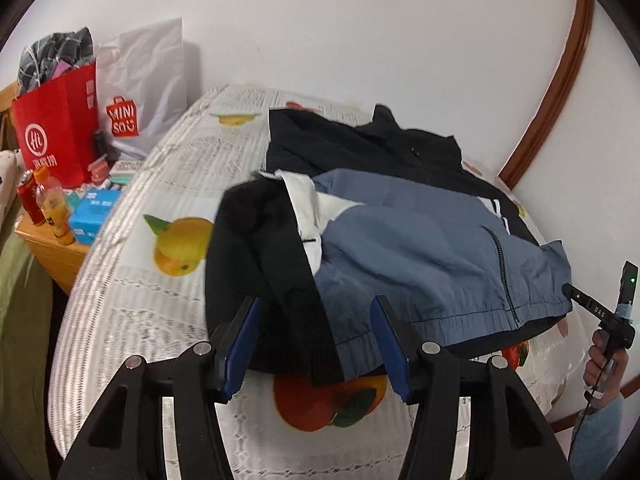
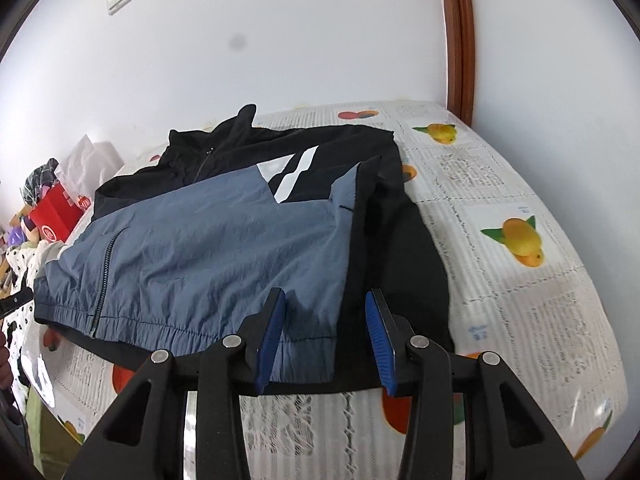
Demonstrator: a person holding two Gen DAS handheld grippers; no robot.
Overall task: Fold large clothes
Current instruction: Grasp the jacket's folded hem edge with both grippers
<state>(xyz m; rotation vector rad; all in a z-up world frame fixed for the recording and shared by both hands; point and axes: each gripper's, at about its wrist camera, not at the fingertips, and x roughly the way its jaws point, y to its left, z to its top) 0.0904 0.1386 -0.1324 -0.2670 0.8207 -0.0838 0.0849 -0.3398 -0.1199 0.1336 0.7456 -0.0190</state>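
A black and blue zip jacket (image 1: pixel 420 240) lies flat on the bed, both sleeves folded in over its body. In the left wrist view my left gripper (image 1: pixel 316 344) is open and empty, just above the hem where the black left sleeve crosses the blue panel. In the right wrist view the jacket (image 2: pixel 208 252) shows white stripes on the chest. My right gripper (image 2: pixel 326 340) is open and empty over the hem, at the seam between blue panel and black sleeve. The right gripper also shows in the left wrist view (image 1: pixel 600 312), held by a hand.
The bed (image 1: pixel 168 184) has a white quilted cover with fruit prints. A wooden nightstand (image 1: pixel 52 248) at the left holds a red bag (image 1: pixel 56 128), a white Miniso bag (image 1: pixel 136 92), bottles and boxes. A white wall and a brown door frame (image 2: pixel 456 40) stand behind.
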